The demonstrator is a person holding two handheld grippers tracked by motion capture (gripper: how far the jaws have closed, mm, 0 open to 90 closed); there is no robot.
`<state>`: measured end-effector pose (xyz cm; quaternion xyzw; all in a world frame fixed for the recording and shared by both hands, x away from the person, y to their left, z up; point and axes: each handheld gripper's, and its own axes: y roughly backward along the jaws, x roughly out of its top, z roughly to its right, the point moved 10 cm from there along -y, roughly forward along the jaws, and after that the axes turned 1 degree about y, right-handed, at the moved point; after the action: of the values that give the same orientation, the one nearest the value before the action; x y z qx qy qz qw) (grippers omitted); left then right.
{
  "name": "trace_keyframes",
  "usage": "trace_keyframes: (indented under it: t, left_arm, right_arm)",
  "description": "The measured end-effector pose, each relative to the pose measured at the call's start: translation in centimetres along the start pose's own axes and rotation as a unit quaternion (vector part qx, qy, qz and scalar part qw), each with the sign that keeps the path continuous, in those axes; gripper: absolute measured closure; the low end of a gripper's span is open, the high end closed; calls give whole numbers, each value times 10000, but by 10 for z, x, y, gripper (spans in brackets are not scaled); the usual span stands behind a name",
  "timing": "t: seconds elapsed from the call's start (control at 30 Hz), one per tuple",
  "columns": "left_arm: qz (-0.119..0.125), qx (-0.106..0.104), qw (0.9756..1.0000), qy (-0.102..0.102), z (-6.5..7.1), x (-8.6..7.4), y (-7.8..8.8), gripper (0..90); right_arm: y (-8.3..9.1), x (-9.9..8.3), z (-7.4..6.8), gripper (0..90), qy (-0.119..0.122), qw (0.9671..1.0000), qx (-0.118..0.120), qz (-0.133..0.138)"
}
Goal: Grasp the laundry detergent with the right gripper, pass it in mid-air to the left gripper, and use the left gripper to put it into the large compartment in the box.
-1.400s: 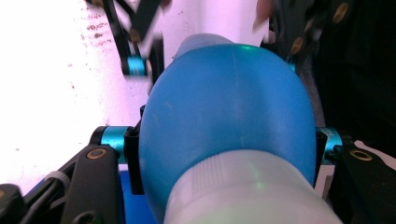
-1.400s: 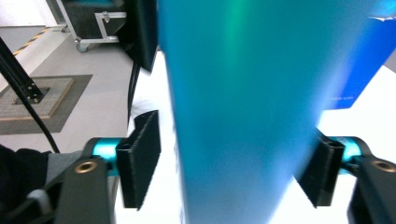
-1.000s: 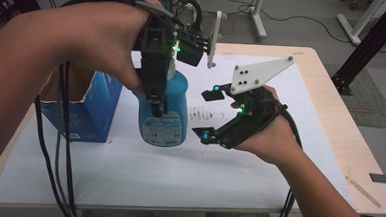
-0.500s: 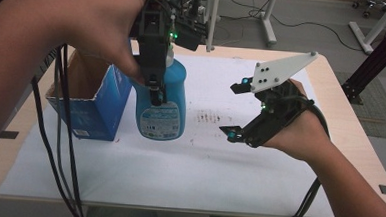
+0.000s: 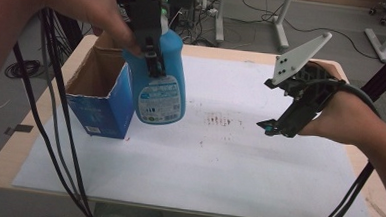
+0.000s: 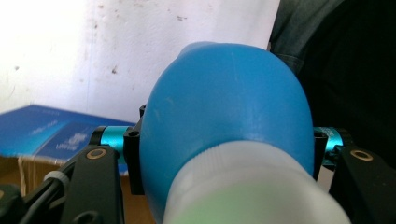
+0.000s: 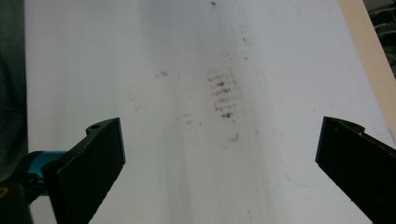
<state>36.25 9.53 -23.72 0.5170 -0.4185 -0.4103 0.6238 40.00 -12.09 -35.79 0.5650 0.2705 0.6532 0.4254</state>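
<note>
Blue bottle lifted beside the box

The blue bottle [image 5: 161,82], white-labelled, hangs upright off the counter [image 5: 228,160], just beside the open blue cardboard box [image 5: 101,101], its neck clamped.

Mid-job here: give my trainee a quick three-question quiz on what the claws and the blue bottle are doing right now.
1. True or false: the left claw is shut on the blue bottle.
2. What lies between the right claw's jaws? A) the bottle B) nothing C) the box
3. Which thing stands on the white sheet beside the bottle?

Key:
1. True; the bottle hangs from it, off the sheet.
2. B; its jaws stand wide over the stained sheet, having just been opening.
3. The open blue cardboard box.
</note>
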Motion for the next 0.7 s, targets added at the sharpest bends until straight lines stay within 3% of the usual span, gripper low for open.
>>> trace_keyframes:
  t: [0.13,0.23,0.3,0.37,0.4,0.5,0.6,0.7]
  left_arm:
    - [-2,9,9990,445,-13,-14,13,387]
    - [94,116,9961,867,-23,-23,25,387]
    - [103,142,9955,926,-26,-25,28,387]
    - [209,192,9906,1339,-38,-37,43,387]
    - [209,192,9906,1339,-38,-37,43,387]
    - [272,242,9842,1735,-47,-46,50,387]
    - [249,365,9752,2169,-58,-57,55,387]
    - [145,455,9644,2602,-68,-71,55,387]
  right_arm:
    - [7,-5,3,5,84,9997,3,-214]
    - [14,-11,7,6,60,9994,14,-334]
    - [14,-11,7,6,60,9994,14,-334]
    - [15,-16,8,6,22,9991,37,-418]
    - [15,-16,8,6,22,9991,37,-418]
    - [14,-20,9,6,26,9987,23,-499]
    - [14,-21,9,6,48,9987,16,-512]
    - [14,-21,9,6,69,9987,21,-501]
